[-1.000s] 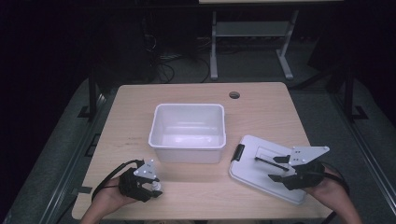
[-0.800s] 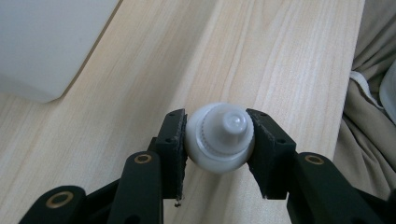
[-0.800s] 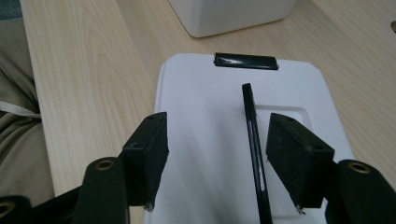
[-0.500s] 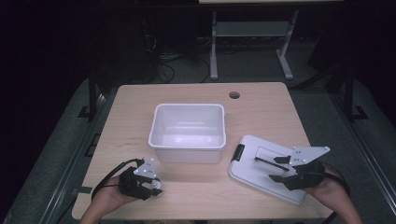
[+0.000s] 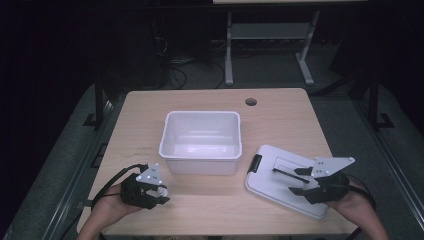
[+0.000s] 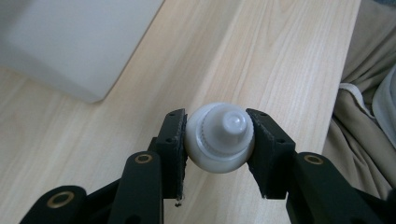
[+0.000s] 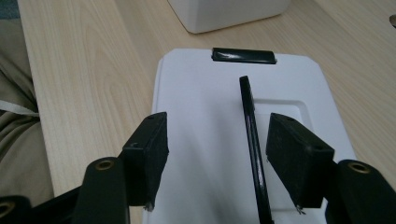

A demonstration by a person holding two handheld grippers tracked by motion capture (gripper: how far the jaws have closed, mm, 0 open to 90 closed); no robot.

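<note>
Being held at the near left edge of the table (image 5: 280, 107), a small white capped bottle (image 6: 220, 137) is being clamped between the jaws of the left gripper (image 5: 159, 192) — not yet placed, it seems. Across, the right gripper (image 5: 299, 181) is being held open astride the raised black handle (image 7: 251, 135) of the white lid (image 5: 272, 177). Farther off, the white bin (image 5: 201, 142) is sitting empty and uncovered.

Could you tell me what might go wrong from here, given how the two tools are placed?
The left tool pinches a round white cap by its curved sides, so it could slip out. The right tool stands open astride the black handle of the white lid, off centre; closing may miss the handle or tip the lid against the table.
</note>
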